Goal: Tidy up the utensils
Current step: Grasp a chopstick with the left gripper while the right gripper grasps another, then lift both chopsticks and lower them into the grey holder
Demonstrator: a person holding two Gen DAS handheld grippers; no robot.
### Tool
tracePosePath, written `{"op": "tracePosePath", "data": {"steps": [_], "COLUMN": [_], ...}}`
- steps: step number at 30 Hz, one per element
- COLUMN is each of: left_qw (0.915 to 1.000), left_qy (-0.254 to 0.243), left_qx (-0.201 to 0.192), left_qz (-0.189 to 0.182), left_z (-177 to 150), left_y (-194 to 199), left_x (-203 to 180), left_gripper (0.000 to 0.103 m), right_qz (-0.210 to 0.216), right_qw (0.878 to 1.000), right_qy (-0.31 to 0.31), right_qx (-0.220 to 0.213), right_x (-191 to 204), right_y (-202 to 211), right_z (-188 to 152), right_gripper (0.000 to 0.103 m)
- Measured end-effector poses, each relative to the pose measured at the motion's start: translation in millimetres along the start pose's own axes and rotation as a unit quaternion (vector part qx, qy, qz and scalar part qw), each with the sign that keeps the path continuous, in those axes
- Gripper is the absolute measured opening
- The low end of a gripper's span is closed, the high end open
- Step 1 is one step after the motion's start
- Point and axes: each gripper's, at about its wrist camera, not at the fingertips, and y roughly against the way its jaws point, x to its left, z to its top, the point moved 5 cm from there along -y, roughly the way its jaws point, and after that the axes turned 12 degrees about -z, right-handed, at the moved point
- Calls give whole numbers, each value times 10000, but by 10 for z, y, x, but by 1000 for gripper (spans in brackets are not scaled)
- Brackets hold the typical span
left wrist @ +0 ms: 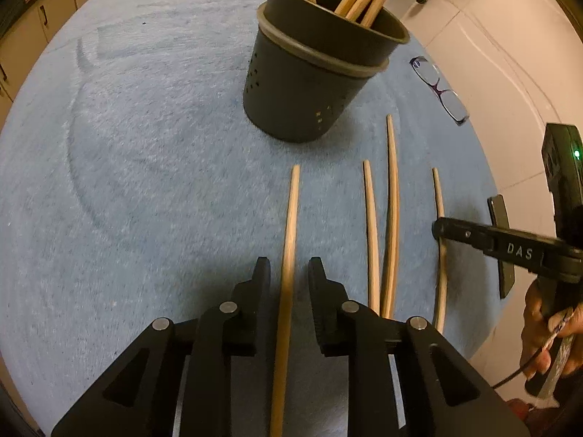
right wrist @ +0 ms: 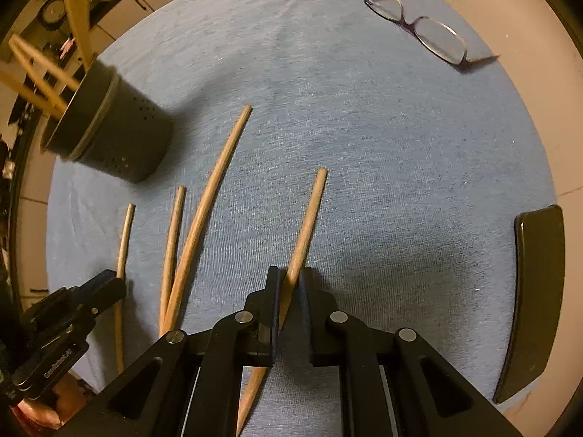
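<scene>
Four chopsticks lie loose on the blue cloth (left wrist: 145,145); several already stand in the dark holder (left wrist: 309,73). The left gripper (left wrist: 289,273) straddles the leftmost chopstick (left wrist: 291,218), jaws apart, while the right gripper (right wrist: 289,280) pinches the rightmost chopstick (right wrist: 309,211).

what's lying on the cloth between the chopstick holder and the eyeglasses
Nothing: in the right wrist view, bare blue cloth runs from the holder to the eyeglasses.
</scene>
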Motion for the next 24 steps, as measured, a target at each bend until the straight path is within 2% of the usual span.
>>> {"op": "tracePosePath", "data": {"steps": [1,4,8,11,12,16,19,24], "left_qw": [10000,9996,9997,9991,9986,9943,9886,9803], "left_qy": [17,-67,-97,-192,-187,-270,-338,-560], "left_qx": [26,65,-52,-361,-485,-1030,-1466,-1890], "left_qz": [18,252,235,104,54,36,32,124], "left_z": [22,43,-7,-36,-30,19,43,31], "left_y": [-15,-45,0,175,254,608,869,1165], "left_x": [-5,-13,-17,-71,-81,-168,-272,-445], "left_gripper": [19,6,6,6,6,6,6,6], "right_qz": [34,5,128,620,659,881,975,996], "right_qw": [10000,10000,9999,9977,9973,9930,9845,9709], "right_qy": [-55,-21,-41,-261,-245,-150,8,175], "right_qx": [31,45,21,-109,-188,-776,-1455,-2171], "right_x": [-5,-19,-5,6,2,64,118,180], "right_y": [-9,-14,8,108,157,527,918,1358], "right_z": [16,71,61,18,26,26,11,-50], "right_gripper": [11,10,6,6,6,6,6,6]}}
